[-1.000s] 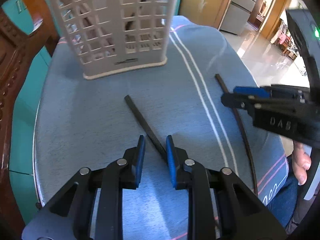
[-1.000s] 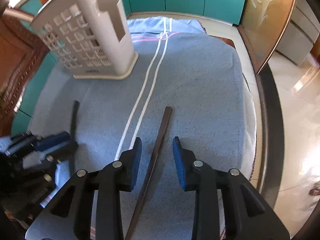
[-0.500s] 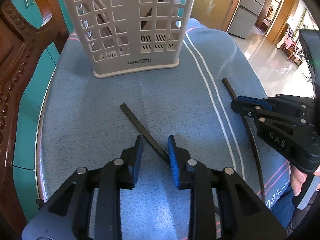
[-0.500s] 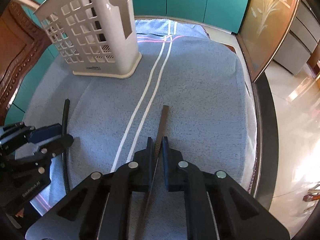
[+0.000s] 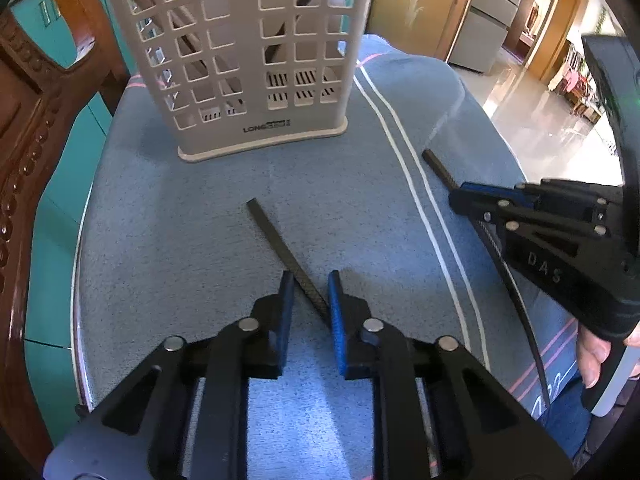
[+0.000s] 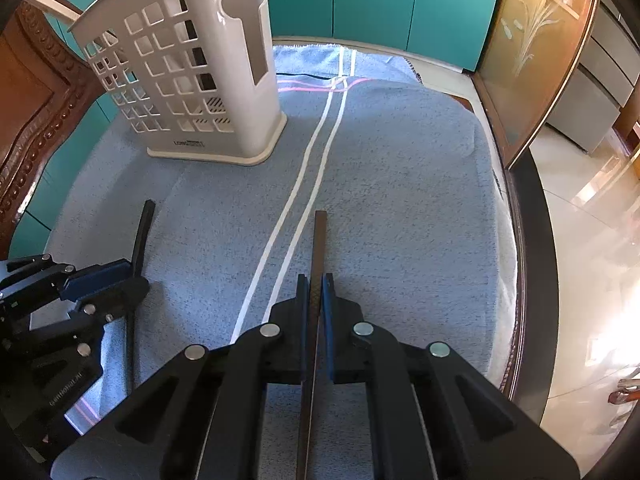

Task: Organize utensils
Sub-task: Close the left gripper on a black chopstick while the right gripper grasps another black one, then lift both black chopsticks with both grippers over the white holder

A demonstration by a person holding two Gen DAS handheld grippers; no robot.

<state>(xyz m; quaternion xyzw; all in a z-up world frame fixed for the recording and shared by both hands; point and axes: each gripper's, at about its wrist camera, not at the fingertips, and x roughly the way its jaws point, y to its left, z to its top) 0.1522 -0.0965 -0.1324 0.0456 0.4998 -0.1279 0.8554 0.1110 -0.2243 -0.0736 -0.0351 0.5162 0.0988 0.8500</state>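
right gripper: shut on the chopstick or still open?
Shut: the right gripper has both blue pads pressed against the brown chopstick, no gap showing.

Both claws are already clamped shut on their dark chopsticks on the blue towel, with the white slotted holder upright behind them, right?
Not both. The right wrist view shows the right claw shut on its dark chopstick. In the left wrist view the left claw is open, its fingers straddling the other dark chopstick. Blue towel and upright white slotted holder are correct.

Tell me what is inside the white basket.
Through the basket's holes, dark slanted sticks show in the left wrist view, apparently chopsticks like those on the towel. The walls hide their number and lower ends.
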